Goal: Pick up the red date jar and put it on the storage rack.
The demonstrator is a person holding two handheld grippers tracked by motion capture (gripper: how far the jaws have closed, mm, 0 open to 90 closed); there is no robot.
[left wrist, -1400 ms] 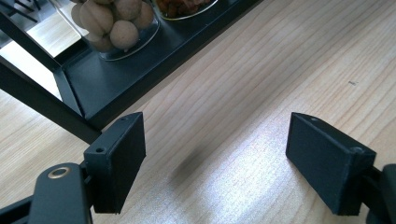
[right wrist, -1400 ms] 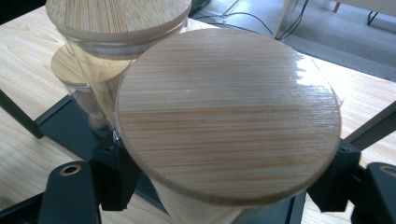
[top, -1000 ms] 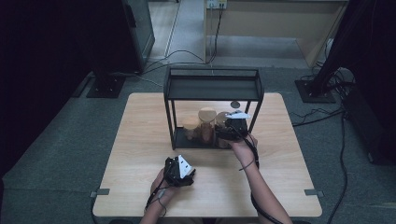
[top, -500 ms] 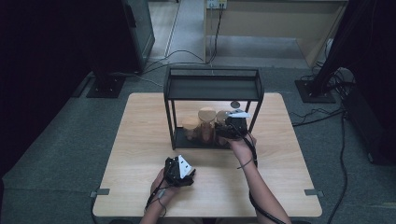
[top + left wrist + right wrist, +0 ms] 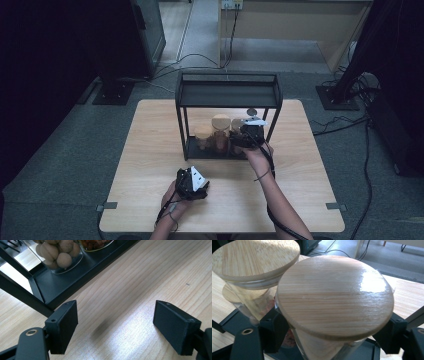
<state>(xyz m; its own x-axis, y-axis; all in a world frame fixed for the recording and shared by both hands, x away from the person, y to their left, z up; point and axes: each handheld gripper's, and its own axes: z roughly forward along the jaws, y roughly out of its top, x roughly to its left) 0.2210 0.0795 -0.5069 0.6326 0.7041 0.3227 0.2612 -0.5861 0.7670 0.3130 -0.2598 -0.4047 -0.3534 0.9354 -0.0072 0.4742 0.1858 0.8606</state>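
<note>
The light wooden table carries a black metal two-tier rack. On its lower tray, a clear glass jar with a round bamboo lid sits between the right gripper's jaws, which are clamped on its body. The left gripper's jaws stand apart over bare tabletop, with a glass jar of walnuts beyond them.
</note>
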